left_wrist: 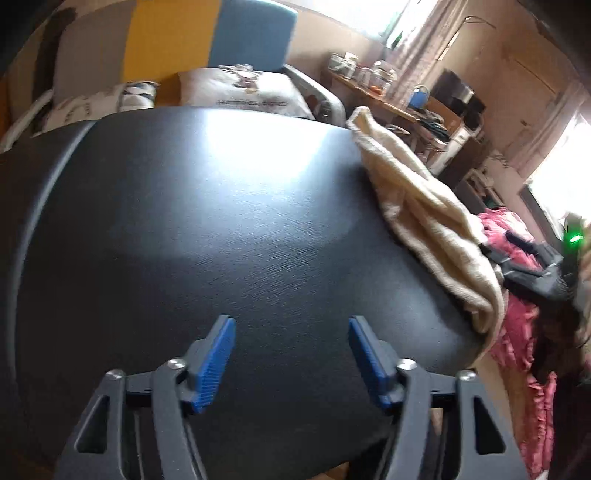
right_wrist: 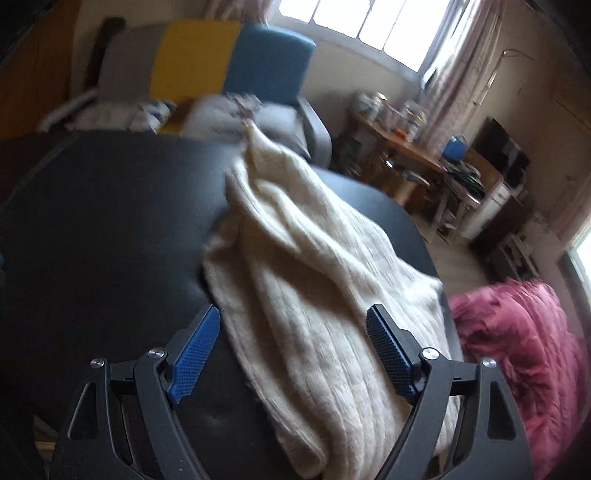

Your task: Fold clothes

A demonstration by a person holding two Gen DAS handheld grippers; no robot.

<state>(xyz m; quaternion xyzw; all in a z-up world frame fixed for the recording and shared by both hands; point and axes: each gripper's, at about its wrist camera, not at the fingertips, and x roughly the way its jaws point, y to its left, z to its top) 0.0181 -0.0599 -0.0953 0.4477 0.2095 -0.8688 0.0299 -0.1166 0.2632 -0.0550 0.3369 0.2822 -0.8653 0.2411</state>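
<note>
Pink bedding [right_wrist: 517, 332] beside black table [right_wrist: 92, 221]

A black leather-textured table [left_wrist: 221, 229] fills the foreground. Behind it stand grey, yellow and blue upholstered panels [right_wrist: 207, 55]. A cluttered wooden side desk [right_wrist: 410, 147] sits under a bright curtained window [right_wrist: 369, 26].

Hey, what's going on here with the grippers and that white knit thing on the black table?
A person holds two grippers over a black table. A cream knitted garment lies rumpled along the table's right side, not yet folded. The right gripper hovers open above the garment, holding nothing. The left gripper is open too, over bare tabletop beside it. A pink cloth sits off the table's right edge.
</note>
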